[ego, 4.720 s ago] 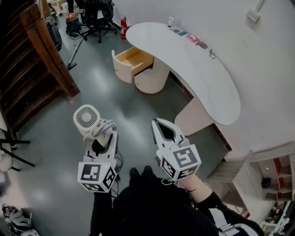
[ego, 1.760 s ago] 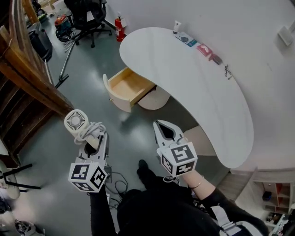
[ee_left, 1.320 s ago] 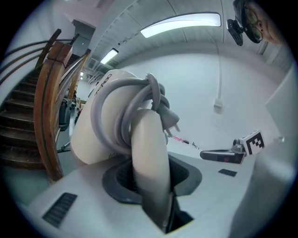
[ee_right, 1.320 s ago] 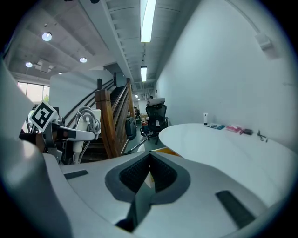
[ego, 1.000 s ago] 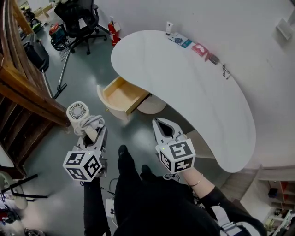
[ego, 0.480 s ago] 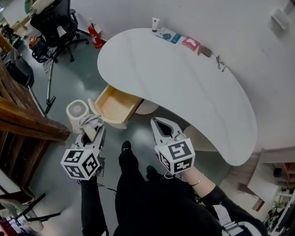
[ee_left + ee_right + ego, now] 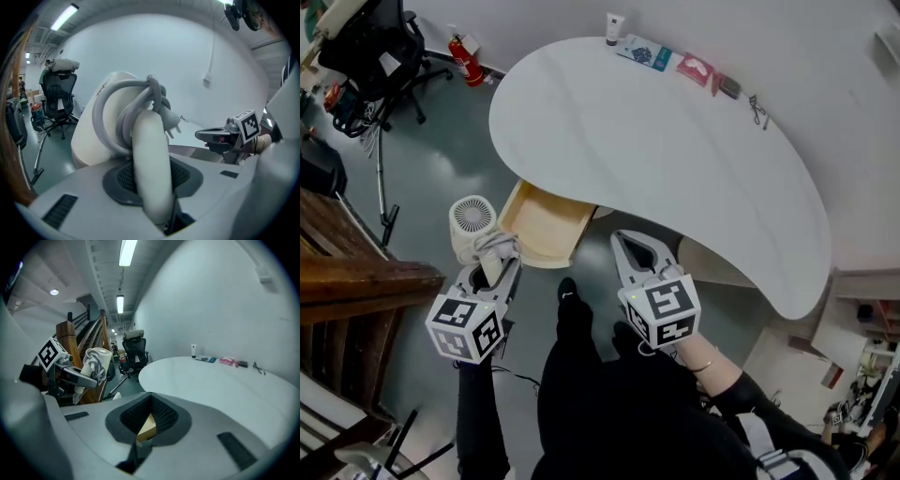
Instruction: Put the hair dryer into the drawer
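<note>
The left arm [image 7: 476, 412] and right arm [image 7: 722, 389], both in dark sleeves, reach forward side by side. Each gripper points ahead and somewhat down. The left gripper [image 7: 494, 265] is clamped on the handle of the hair dryer [image 7: 473, 217]. The right gripper [image 7: 622, 240] holds nothing, its jaw tips together.
</note>
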